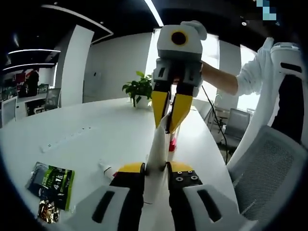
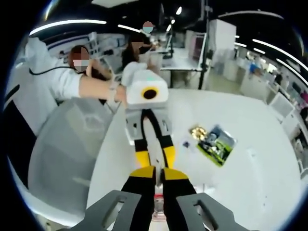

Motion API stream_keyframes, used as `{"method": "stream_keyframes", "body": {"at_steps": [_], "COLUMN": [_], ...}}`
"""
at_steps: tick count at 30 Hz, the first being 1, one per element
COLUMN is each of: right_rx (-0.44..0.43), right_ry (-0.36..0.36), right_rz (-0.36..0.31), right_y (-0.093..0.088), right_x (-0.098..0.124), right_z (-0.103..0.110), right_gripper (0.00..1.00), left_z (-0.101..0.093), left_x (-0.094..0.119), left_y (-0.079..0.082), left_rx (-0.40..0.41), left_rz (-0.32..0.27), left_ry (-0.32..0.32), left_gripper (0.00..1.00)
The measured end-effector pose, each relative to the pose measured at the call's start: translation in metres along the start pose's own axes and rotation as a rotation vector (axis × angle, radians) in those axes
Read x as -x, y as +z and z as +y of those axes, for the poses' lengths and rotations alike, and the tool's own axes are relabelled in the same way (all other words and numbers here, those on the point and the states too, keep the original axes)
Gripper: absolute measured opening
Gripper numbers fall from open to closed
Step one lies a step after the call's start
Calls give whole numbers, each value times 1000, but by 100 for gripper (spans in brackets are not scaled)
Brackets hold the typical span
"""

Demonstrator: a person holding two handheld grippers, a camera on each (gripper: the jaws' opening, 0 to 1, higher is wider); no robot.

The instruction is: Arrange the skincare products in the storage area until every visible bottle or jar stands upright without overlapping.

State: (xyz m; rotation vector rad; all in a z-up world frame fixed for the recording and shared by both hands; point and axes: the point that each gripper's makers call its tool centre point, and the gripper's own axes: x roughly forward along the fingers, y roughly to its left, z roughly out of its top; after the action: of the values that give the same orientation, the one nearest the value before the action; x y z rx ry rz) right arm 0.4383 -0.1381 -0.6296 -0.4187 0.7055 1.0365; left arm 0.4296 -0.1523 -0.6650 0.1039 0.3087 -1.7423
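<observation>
We've got a white tube [image 1: 158,144] pinched at both ends, left gripper [image 1: 156,169] low, right gripper [image 1: 168,126] up top. Its long axis runs straight between them, above the desk [image 1: 106,130].

From the left gripper view I count one white tube [image 1: 157,144], one potted plant [image 1: 139,91], one power strip [image 1: 65,140], one green packet [image 1: 52,179] and one gold packet [image 1: 46,211] on the surface [image 1: 110,125]. I count two mesh chairs [image 1: 269,168].

An open-plan office: white meeting table [image 1: 110,130], mesh chairs [image 1: 269,178], desk rows [image 2: 250,72].
</observation>
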Motion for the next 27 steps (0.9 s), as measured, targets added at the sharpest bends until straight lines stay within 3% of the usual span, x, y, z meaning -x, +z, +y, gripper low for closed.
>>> {"method": "stream_keyframes", "body": {"at_steps": [11,27], "right_rx": [34,45], "right_ry": [20,-17], "right_rz": [-2,1], "right_y": [-2,0], "right_x": [3,6], "right_z": [1,-7], "right_gripper": [0,0], "left_z": [0,13], "left_x": [-1,1], "left_y": [1,1], "left_rx": [-4,-25], "left_rz": [-5,-7], "left_ry": [-2,14], "left_gripper": [14,13]}}
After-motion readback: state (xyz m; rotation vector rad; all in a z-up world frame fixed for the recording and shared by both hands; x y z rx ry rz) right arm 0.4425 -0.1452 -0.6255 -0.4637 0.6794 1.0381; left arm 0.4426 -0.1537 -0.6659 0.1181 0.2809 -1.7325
